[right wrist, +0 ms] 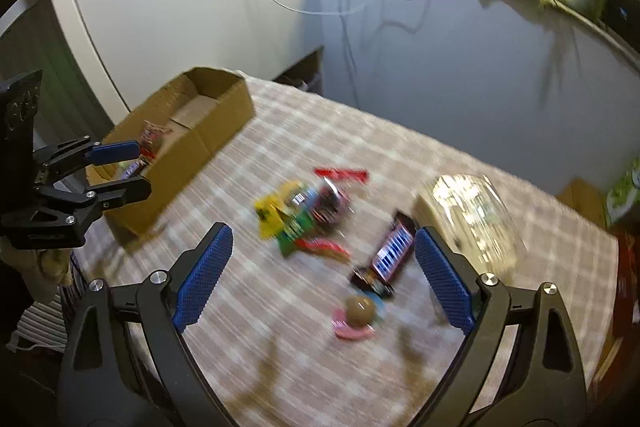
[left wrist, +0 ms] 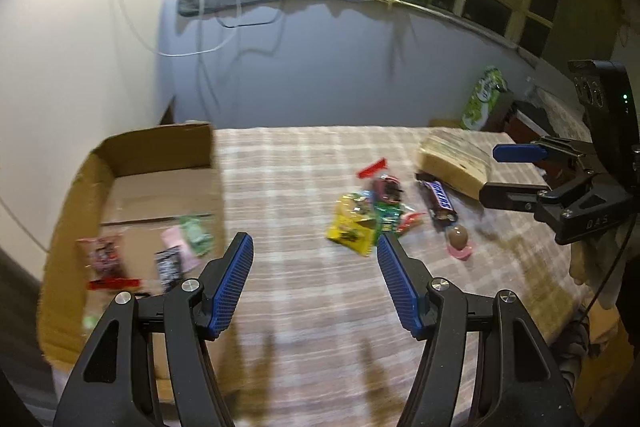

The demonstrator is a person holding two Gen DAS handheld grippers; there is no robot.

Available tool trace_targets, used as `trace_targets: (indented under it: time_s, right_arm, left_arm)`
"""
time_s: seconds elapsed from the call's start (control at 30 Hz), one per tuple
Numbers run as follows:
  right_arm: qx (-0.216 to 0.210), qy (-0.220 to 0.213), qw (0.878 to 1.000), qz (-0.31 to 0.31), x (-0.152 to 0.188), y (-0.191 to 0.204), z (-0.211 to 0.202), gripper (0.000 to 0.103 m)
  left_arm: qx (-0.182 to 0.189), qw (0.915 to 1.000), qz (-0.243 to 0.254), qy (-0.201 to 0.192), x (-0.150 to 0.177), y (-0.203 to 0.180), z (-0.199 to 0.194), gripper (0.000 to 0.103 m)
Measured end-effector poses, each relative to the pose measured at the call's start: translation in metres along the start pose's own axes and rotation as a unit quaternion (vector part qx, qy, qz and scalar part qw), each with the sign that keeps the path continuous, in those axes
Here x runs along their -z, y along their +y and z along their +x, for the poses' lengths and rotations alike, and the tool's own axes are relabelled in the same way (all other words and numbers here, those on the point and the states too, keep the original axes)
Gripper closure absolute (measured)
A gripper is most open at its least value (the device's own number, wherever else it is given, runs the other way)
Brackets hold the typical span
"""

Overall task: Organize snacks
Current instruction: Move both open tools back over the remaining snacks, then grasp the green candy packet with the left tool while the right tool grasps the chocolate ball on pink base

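Both claws wide, holding nothing: left claw (left wrist: 316, 279), right claw (right wrist: 322, 277). Loose snack pile (left wrist: 366, 217) mid-tabletop (left wrist: 320, 327) on checked cloth, Snickers bar (left wrist: 439, 201) and round chocolate egg (right wrist: 360, 309) beside it. Cardboard box (left wrist: 160, 155) at left holds a few crinkly packets. Clear plastic pack (right wrist: 476, 223) far right.

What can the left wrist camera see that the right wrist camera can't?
Only the left wrist view shows the pink packet and green packet lying in the cardboard box. Only the right wrist view shows the Snickers bar's barcode side. Both show the box, the snack pile, the chocolate egg, the checked tablecloth and each other's open hand-held gripper.
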State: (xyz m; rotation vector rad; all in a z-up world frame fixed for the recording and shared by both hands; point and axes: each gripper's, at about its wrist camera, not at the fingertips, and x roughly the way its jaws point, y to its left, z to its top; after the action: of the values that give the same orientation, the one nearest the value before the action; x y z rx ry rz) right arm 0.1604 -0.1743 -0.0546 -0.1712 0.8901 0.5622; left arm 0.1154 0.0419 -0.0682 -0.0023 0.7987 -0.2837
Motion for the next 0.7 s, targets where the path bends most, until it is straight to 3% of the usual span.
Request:
trace_targets:
  time_s: [0.17,0.23,0.4,0.5,0.7]
  right_arm:
    - [0.004,0.014,1.000,0.026,0.026,-0.019,0.005,0.009]
    - [0.004,0.019,0.999,0.030,0.034,-0.022,0.009,0.009]
    - [-0.009,0.033,0.999,0.038,0.051,-0.027,0.022,0.030]
    - [-0.017,0.040,0.998,0.041,0.057,-0.030,0.029,0.038]
    - [-0.026,0.048,0.998,0.036,0.064,-0.030,0.039,0.043]
  left_arm:
    - [0.015,0.9997,0.009,0.015,-0.002,-0.020,0.024,0.039]
    - [0.020,0.9995,0.013,0.023,-0.003,-0.028,0.034,0.046]
    - [0.031,0.9983,0.025,0.043,-0.002,-0.048,0.058,0.056]
    - [0.033,0.9975,0.027,0.056,-0.003,-0.054,0.073,0.059]
    - [0.034,0.9960,0.033,0.076,-0.005,-0.061,0.096,0.064]
